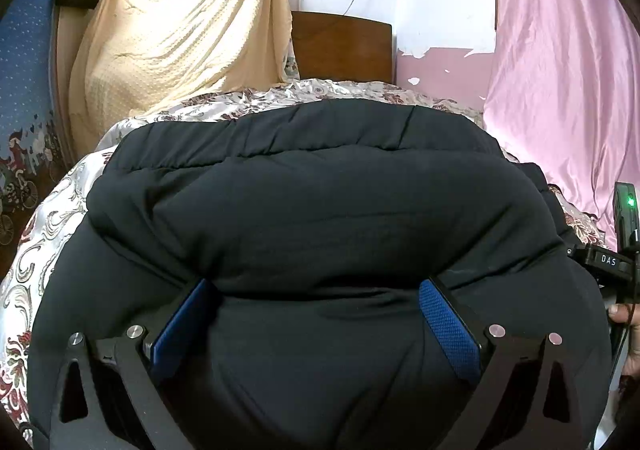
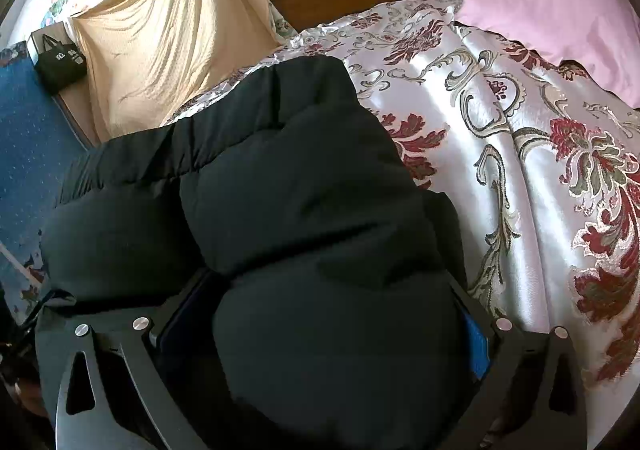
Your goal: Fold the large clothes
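Both grippers, left gripper [image 1: 318, 324] and right gripper [image 2: 324, 324], stand wide with the puffy black jacket [image 1: 312, 202] bulging between their blue pads, probably let go so the folded bundle settles on the flowered bedspread [image 2: 520, 138].

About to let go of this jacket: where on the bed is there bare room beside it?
Bare floral bedspread lies right of the black jacket, up to the pink sheet. Left is tight: only a thin strip before the bed edge.
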### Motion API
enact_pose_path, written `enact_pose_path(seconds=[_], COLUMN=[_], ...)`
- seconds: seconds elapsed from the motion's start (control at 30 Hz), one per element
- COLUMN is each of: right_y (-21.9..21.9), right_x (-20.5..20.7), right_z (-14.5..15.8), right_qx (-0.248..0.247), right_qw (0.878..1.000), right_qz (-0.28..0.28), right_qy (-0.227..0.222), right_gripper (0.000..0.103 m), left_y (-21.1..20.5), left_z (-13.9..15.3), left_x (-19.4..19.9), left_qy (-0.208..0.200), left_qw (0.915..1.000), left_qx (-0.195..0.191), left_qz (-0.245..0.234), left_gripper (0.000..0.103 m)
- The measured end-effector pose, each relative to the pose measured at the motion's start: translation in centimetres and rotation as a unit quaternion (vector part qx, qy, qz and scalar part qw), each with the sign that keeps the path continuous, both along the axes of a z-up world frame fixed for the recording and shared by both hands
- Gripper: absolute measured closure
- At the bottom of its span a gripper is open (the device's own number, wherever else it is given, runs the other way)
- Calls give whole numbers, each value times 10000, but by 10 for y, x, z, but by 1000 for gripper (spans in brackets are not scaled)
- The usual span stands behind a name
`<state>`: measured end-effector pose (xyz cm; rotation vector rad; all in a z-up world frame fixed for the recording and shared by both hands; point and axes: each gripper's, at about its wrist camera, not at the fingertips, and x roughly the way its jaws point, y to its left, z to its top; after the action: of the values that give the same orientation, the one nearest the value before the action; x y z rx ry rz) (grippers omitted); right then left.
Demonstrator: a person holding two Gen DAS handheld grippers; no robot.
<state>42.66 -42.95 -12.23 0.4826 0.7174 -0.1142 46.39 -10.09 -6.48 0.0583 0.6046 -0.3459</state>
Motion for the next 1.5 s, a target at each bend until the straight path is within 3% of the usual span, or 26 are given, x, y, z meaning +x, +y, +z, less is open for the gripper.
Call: enact_pose_path(seconds=[0.43,0.63,0.8,0.9,1.0,1.1,1.17,1.23,1.37,1.5], right_y=[-16,-25,-42,-47,-47,-44,-43,-44,-53,-54], right_x=[-8,-12,-10,-9,-8,-8,-8,-7,-4,2], right_z=[-5,-10,-20,-21,-21,-19,-13,-7,-12,-26], right_qx=[555,942,1607,1746,1743,1531,1240,879,1119,1625], right_qw=[9980,9944,9855,9835,9839,9880,9921,9953,9912,9841], right_qz=[-44,-35,39,-27,-64,26,176,342,654,715], right_qy=[-301,-487,-544,-468,-389,-196,12,211,268,45], right_gripper=[1,1,1,1,1,1,1,1,1,1], left_y=[5,25,63,94,125,148,165,175,180,157], left_z=[-1,7,30,35,28,12,-1,-12,-33,-47], left_x=[-1,3,6,5,3,10,17,25,46,55], left_qy=[-31,272,580,755,918,1386,1725,1960,2481,2549], left_qw=[9999,9980,9964,9936,9870,9758,9643,9556,9439,9464], left_qx=[-142,-542,-538,-531,-745,-1089,-1545,-1870,-2043,-1981], left_qz=[7,-164,302,655,1091,1297,1283,1162,763,100], left_gripper=[0,0,0,0,0,0,0,0,0,0])
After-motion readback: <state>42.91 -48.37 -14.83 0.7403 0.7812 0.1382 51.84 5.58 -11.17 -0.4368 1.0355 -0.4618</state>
